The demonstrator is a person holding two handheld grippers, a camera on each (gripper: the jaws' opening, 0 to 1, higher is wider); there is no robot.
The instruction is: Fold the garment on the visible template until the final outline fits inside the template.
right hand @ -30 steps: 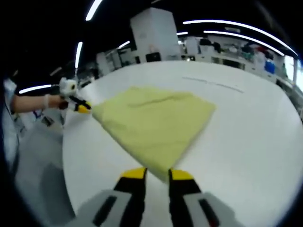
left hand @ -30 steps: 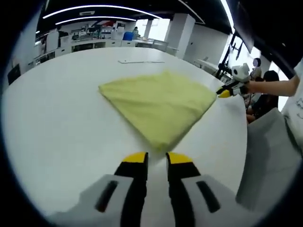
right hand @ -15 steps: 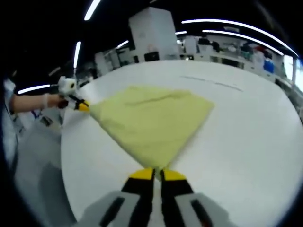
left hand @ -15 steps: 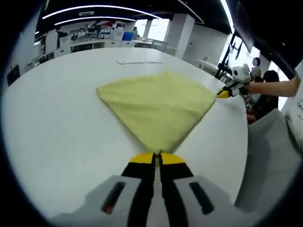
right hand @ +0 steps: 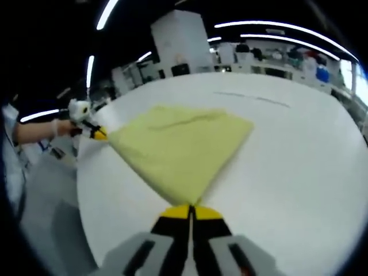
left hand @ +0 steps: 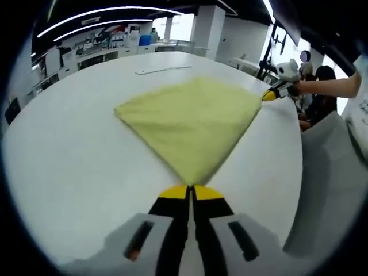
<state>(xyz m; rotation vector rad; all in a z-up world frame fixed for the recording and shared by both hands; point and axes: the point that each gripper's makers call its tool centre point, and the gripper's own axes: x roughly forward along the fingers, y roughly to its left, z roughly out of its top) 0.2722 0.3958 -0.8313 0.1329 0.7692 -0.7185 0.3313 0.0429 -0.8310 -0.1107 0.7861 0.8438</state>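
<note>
Now both tongs clamped on yellow cloth point(left hand: 190, 123): left gripper point(left hand: 190, 192) pinches near corner, right gripper point(right hand: 190, 211) opposite corner, cloth stretched flat between on white table point(left hand: 69, 155).

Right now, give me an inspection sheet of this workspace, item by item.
Surface: white table, bare around the cloth.
Job's things: yellow garment, folded flat; template outline cannot be made out.
Clutter: thin strip lying beyond the garment.
Grippers: left tongs shut on a garment corner; right tongs shut on another corner.
Cables: nothing seen.
Surroundings: lab benches, ceiling lights, seated person off the table edge.
</note>
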